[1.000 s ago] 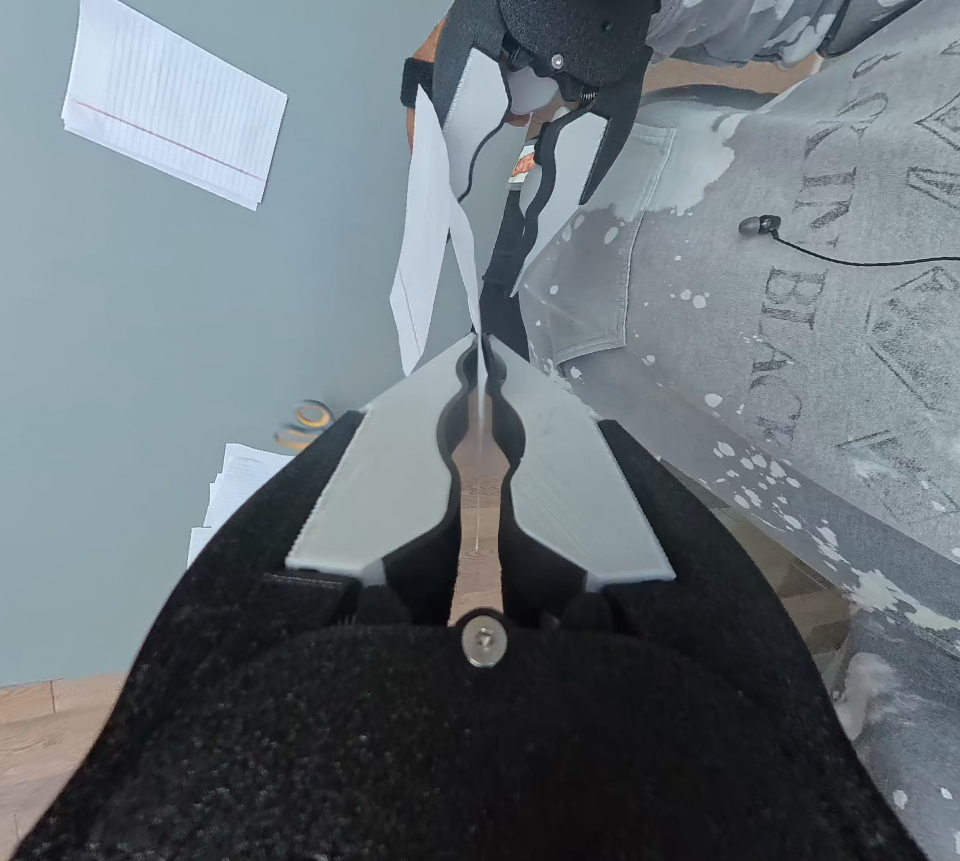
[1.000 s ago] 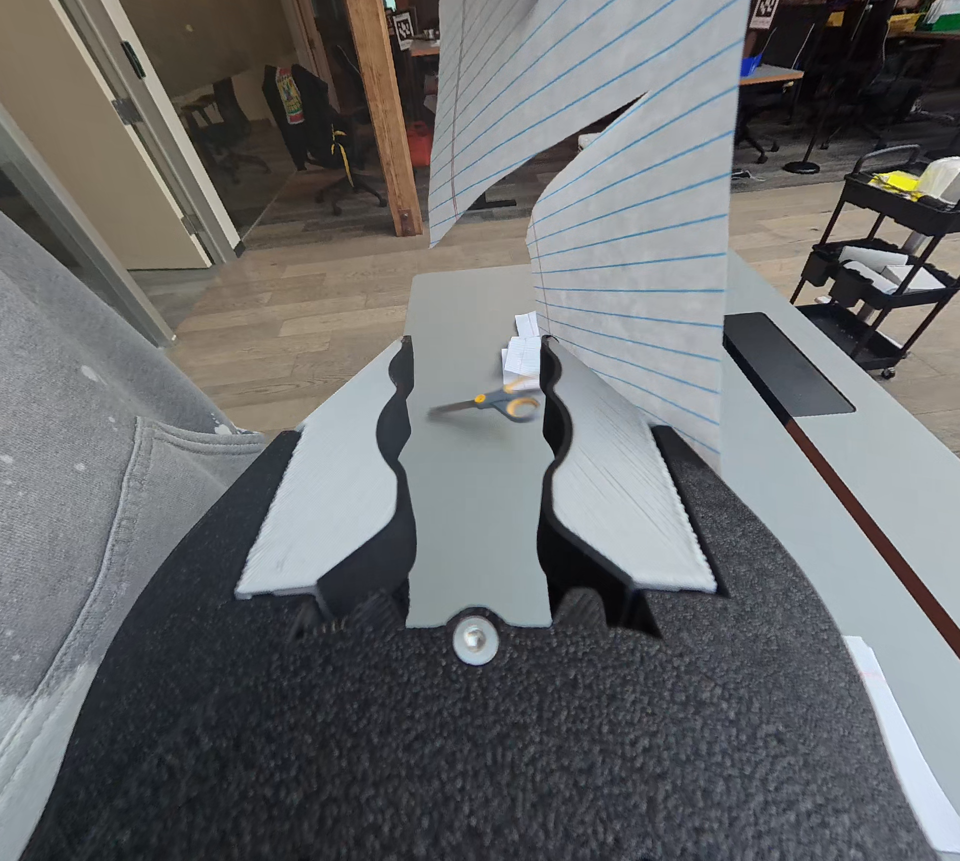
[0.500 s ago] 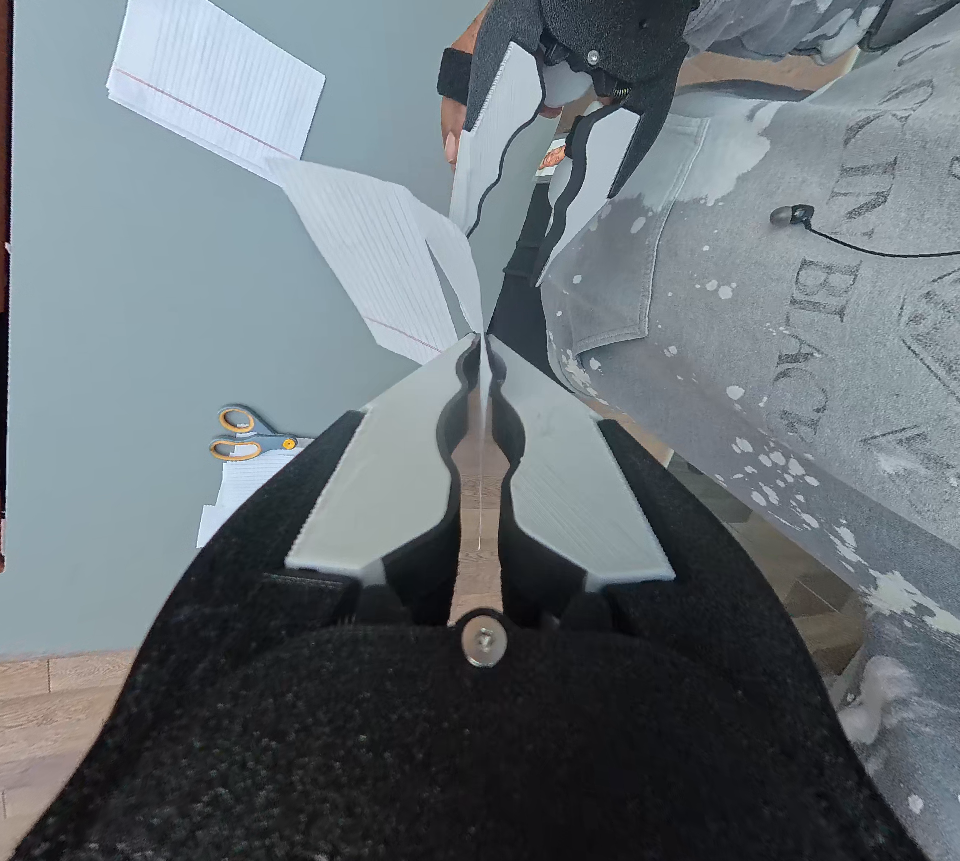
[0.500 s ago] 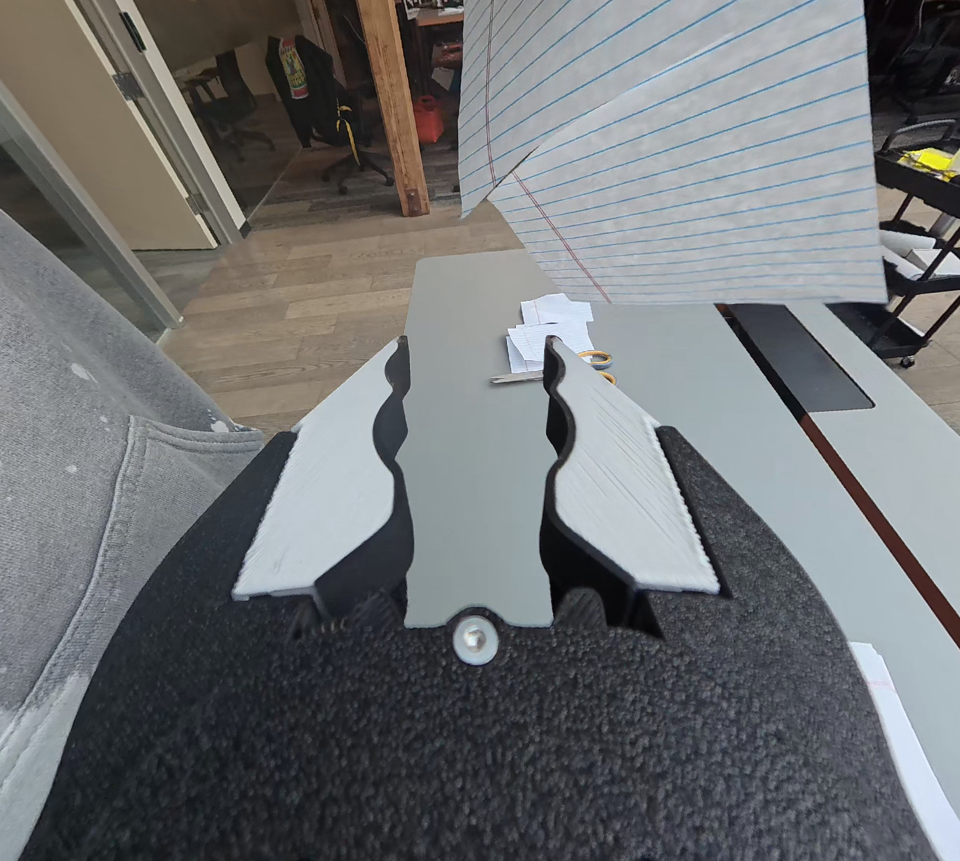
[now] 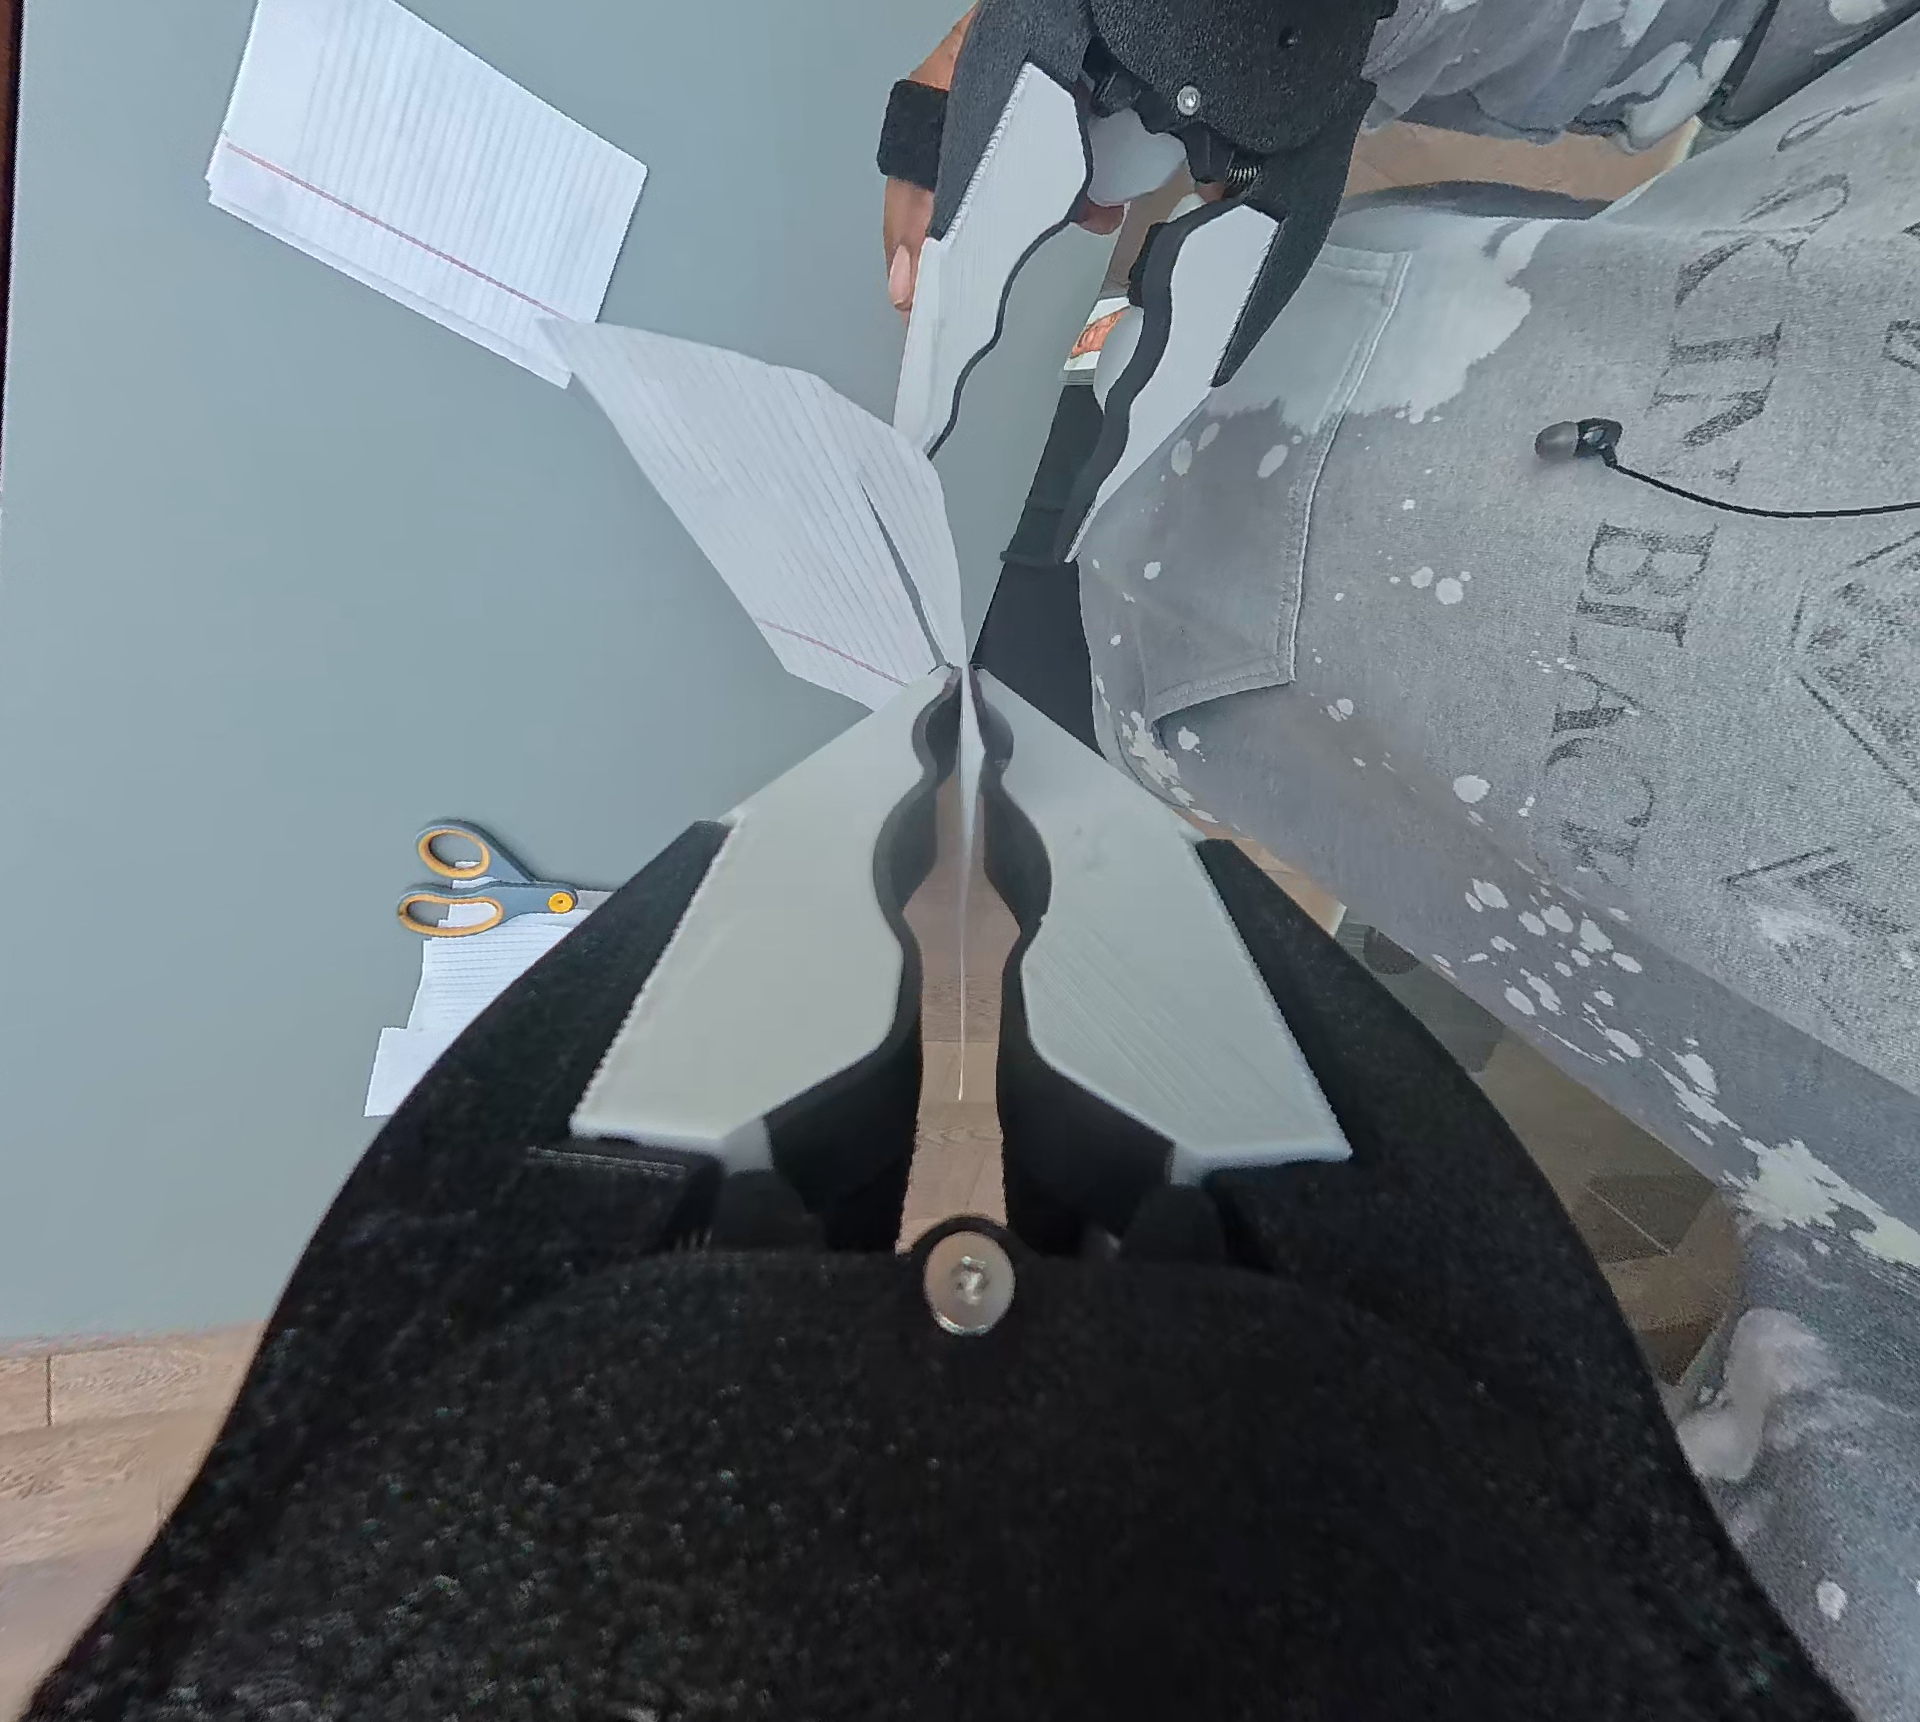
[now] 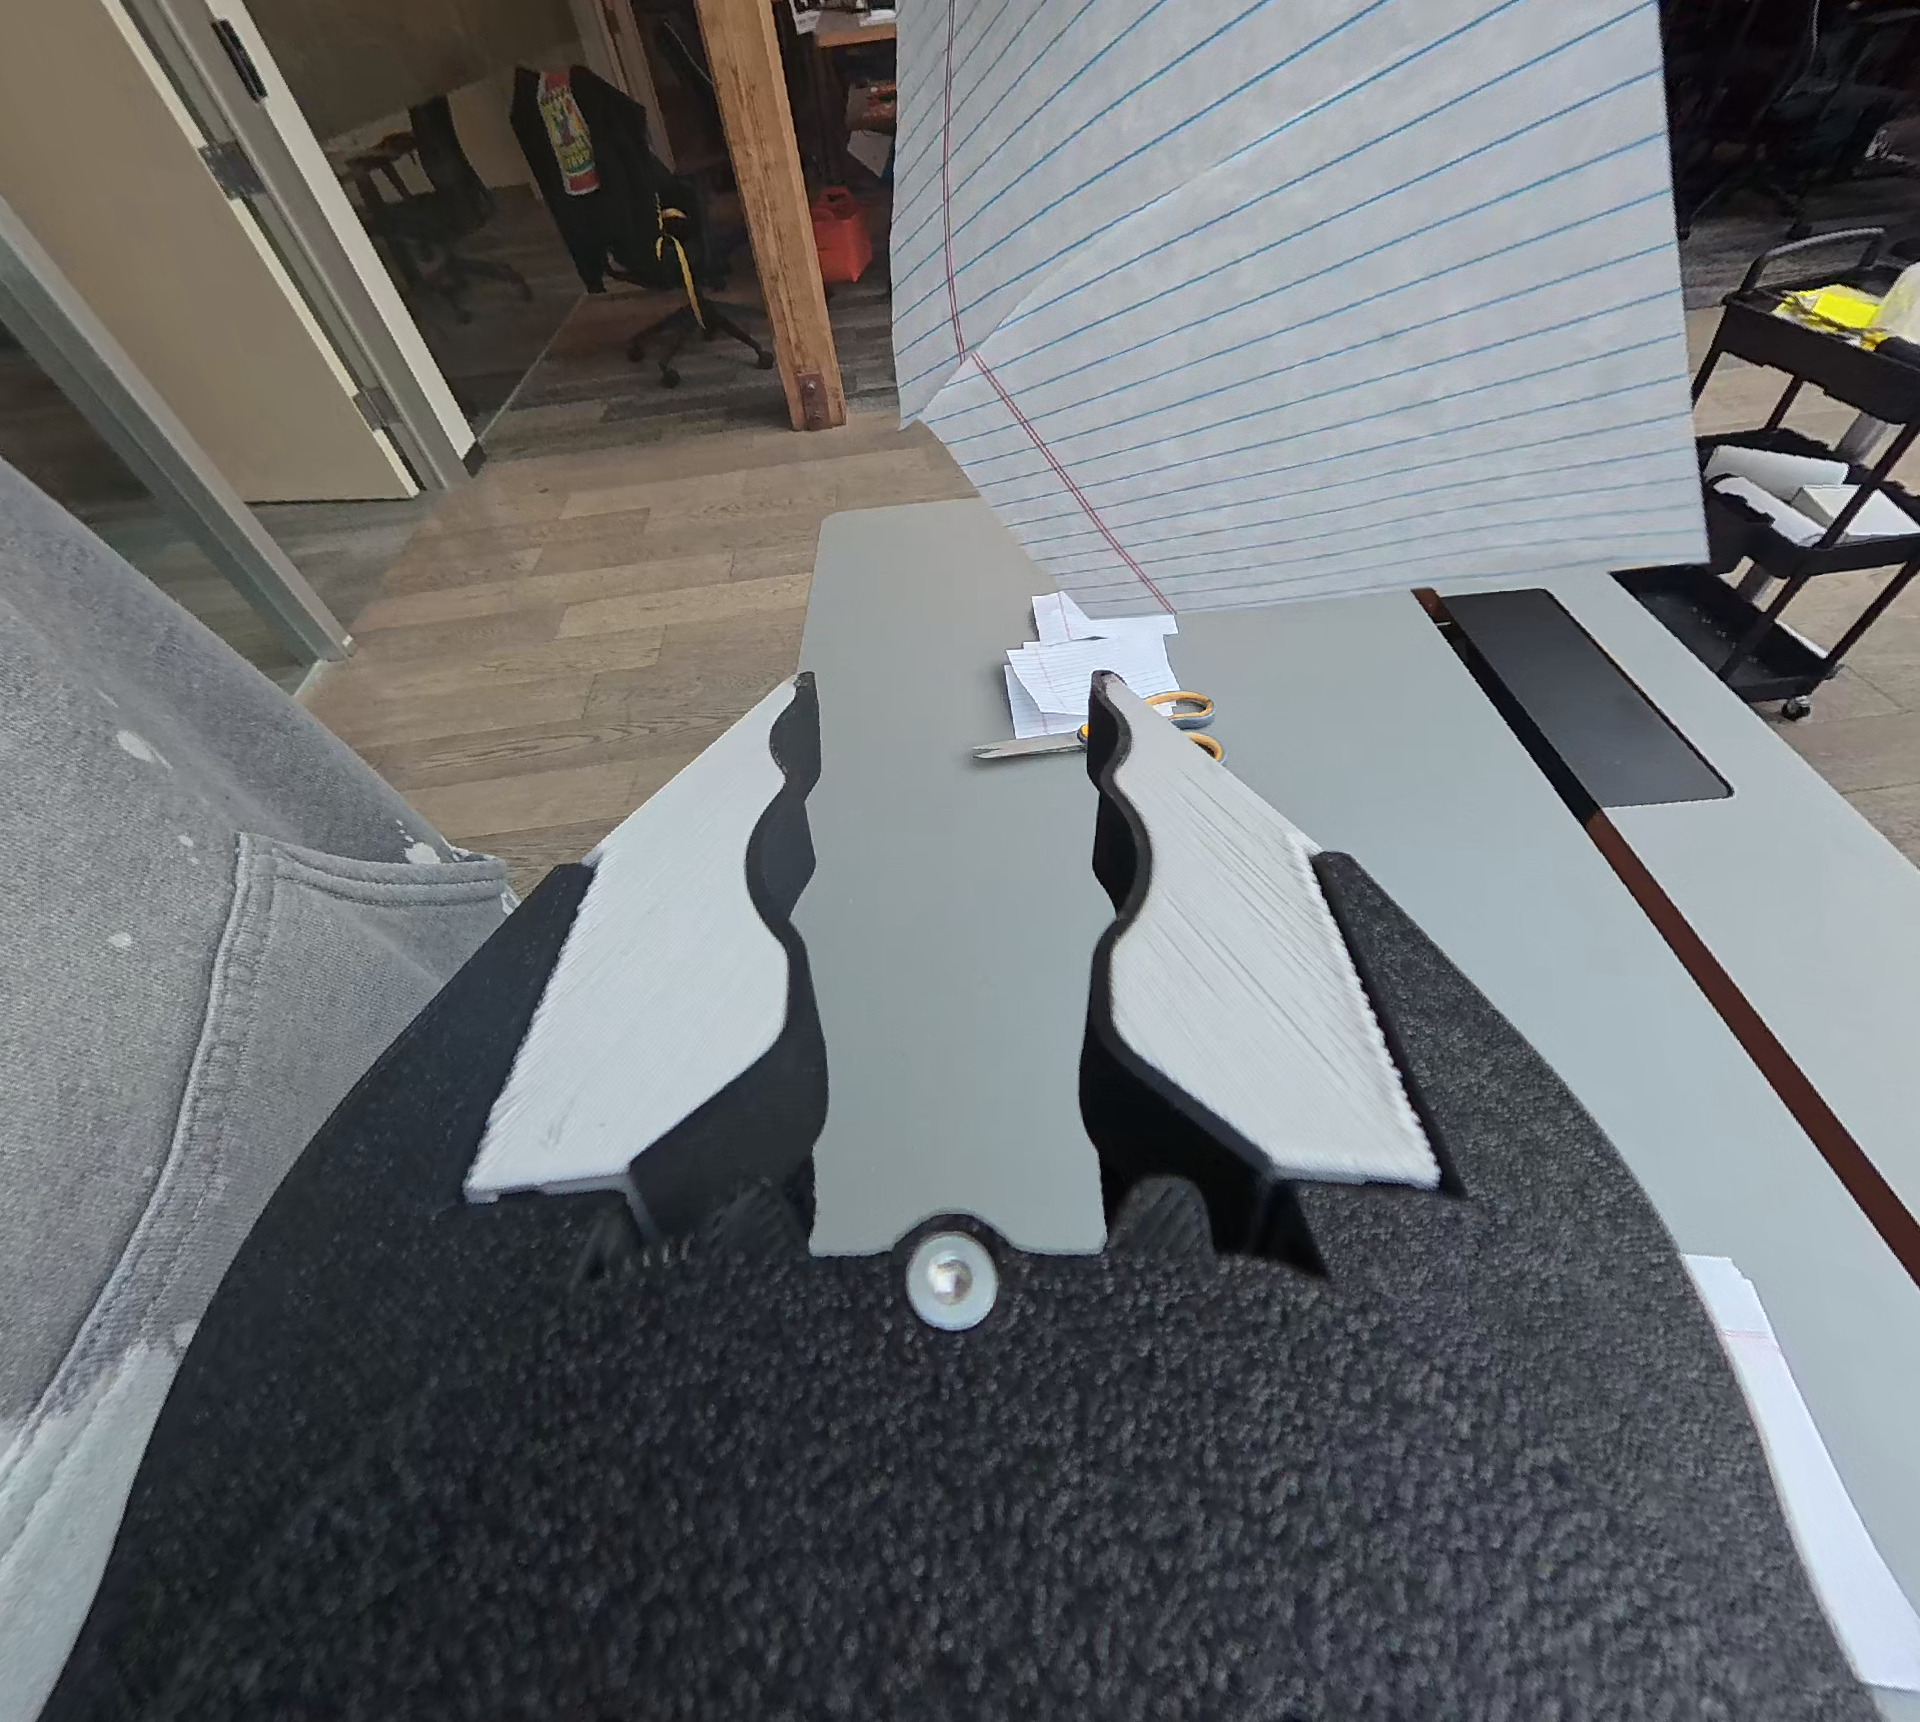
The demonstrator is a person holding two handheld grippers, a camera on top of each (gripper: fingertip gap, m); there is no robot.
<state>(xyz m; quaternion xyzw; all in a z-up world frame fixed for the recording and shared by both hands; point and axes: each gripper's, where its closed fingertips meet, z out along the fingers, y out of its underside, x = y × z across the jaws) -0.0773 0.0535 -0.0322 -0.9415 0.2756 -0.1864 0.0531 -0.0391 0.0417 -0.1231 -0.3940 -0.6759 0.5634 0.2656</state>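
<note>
Left wrist view
- Left gripper (image 5: 961,685): jaws pressed together on the edge of a lined paper sheet (image 5: 790,509), which runs edge-on between them.
- Sheet: held in the air above the grey tabletop (image 5: 260,581); it fans away from the grip with a slit or fold running toward the pinch point. Which of the two, I cannot tell.
- Right gripper (image 5: 1013,467): seen farther off, jaws spread, empty, just beside the sheet's far edge but apart from it.
- On the tabletop: a stack of lined paper (image 5: 416,155), orange-handled scissors (image 5: 478,883) lying on smaller paper pieces (image 5: 468,997).
- Person: grey spattered sweatshirt (image 5: 1507,633) fills the right side.

Right wrist view
- Right gripper (image 6: 951,696): jaws spread, nothing between them, only bare tabletop (image 6: 1351,841).
- Sheet (image 6: 1299,218): hangs above and ahead, creased across its lower part, well clear of this gripper.
- Beyond the fingertips: scissors (image 6: 1039,745) and paper pieces (image 6: 1081,654).
- Lower right: the corner of more white paper (image 6: 1787,1485).
</note>
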